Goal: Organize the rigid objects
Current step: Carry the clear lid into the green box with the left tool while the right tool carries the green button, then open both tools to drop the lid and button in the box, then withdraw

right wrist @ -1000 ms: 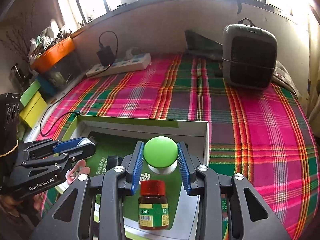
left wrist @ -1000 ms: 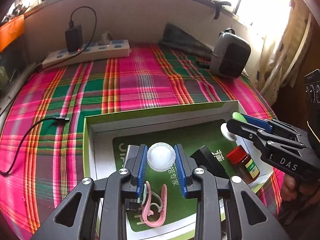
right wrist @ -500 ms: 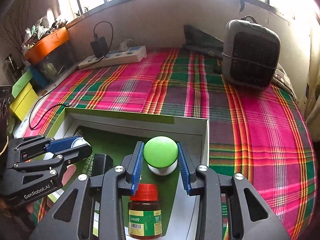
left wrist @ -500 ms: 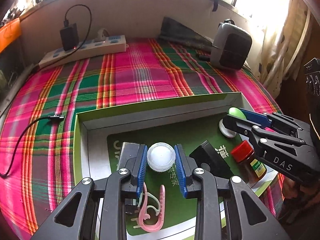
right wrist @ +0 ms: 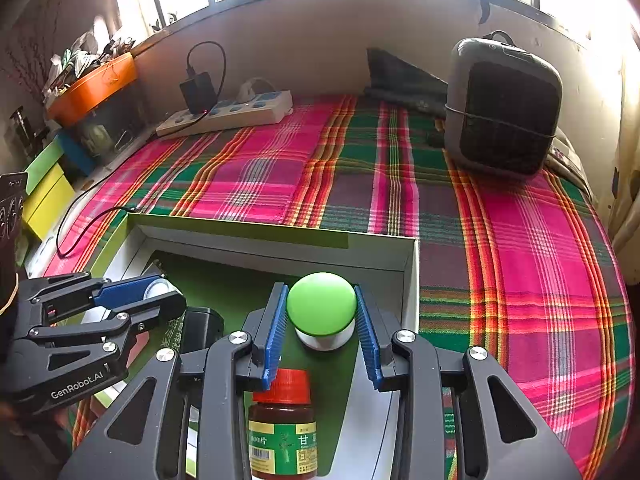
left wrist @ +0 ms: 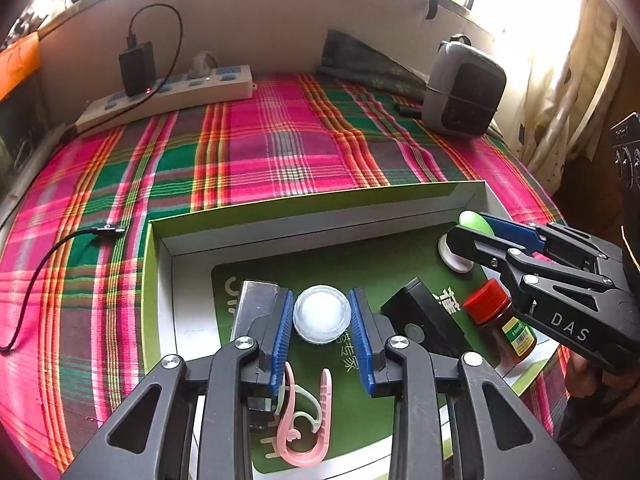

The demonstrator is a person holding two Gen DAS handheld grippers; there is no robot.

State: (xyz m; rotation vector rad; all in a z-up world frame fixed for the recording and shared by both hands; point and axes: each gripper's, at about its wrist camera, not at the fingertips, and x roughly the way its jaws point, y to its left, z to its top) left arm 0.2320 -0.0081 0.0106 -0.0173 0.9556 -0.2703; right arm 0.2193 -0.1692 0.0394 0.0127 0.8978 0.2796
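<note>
Two grippers engaged over the open box [left wrist: 256, 226]. Left gripper [left wrist: 322, 316] clamped on the clear round lid [left wrist: 322, 314], held across its rim above the green box floor. Right gripper [right wrist: 321, 312] clamped on the green dome button [right wrist: 321, 304], pads on the dome's sides, white base low over the box's right corner. Both items likely light, stiff and smooth: prone to slip on curved sides, so hold at the widest diameter with moderate force. Red-capped bottle [right wrist: 283, 424], black block [left wrist: 420, 320] and pink clip [left wrist: 304, 420] lying in the box.
</note>
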